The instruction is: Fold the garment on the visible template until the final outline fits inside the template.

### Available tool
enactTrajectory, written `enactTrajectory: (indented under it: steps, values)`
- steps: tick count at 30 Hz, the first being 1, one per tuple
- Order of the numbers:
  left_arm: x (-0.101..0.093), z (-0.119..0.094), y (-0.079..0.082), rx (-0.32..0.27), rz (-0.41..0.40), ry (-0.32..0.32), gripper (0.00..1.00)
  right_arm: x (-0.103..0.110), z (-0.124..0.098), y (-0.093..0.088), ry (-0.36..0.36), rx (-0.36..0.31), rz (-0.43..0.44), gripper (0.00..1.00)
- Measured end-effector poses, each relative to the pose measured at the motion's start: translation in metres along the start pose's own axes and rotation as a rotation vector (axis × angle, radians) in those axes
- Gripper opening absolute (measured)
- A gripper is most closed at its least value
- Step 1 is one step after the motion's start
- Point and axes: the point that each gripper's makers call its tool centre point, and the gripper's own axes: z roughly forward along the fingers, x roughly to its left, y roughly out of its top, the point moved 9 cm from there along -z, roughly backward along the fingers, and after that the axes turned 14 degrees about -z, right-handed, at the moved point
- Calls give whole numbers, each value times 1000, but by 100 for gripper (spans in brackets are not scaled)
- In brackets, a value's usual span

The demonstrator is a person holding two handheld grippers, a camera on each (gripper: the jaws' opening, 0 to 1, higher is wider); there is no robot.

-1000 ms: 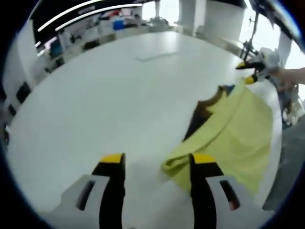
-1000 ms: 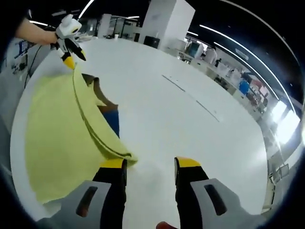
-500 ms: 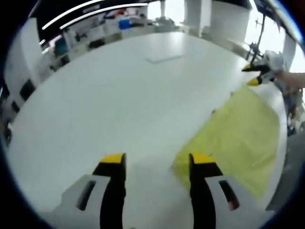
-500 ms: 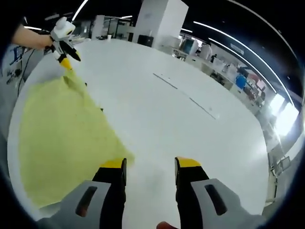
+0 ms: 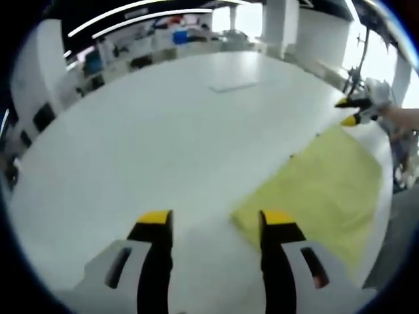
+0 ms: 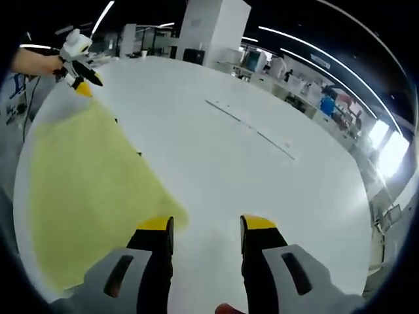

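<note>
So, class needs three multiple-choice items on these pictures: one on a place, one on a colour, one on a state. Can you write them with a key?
1. In the left gripper view, where does the flat yellow cloth garment lie from that view's own tool?
A. to its right
B. to its left
C. between its jaws

2. What colour are the tips of the right tool?
A. red
B. yellow
C. green

3. How does the garment lie on the white table?
A. bunched in a heap
B. hanging off a hook
C. spread flat

Key: 1 A, the garment fills the right side beside the right jaw. 2 B, both jaw tips are yellow above black. 3 C, it lies smooth, with straight edges, in both views.
</note>
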Motion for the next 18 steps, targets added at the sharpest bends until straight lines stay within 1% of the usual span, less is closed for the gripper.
enactTrajectory:
  steps: [10,11,18]
  values:
    - [-18,-26,-21,-30,-49,-23,50,24,-21,4,2,-18,23,41]
    - [-20,-29,-24,-32,-53,-25,50,29,-26,6,1,-23,30,41]
    - [-35,-49,-40,-48,-81,-41,51,52,-44,5,13,-31,42,41]
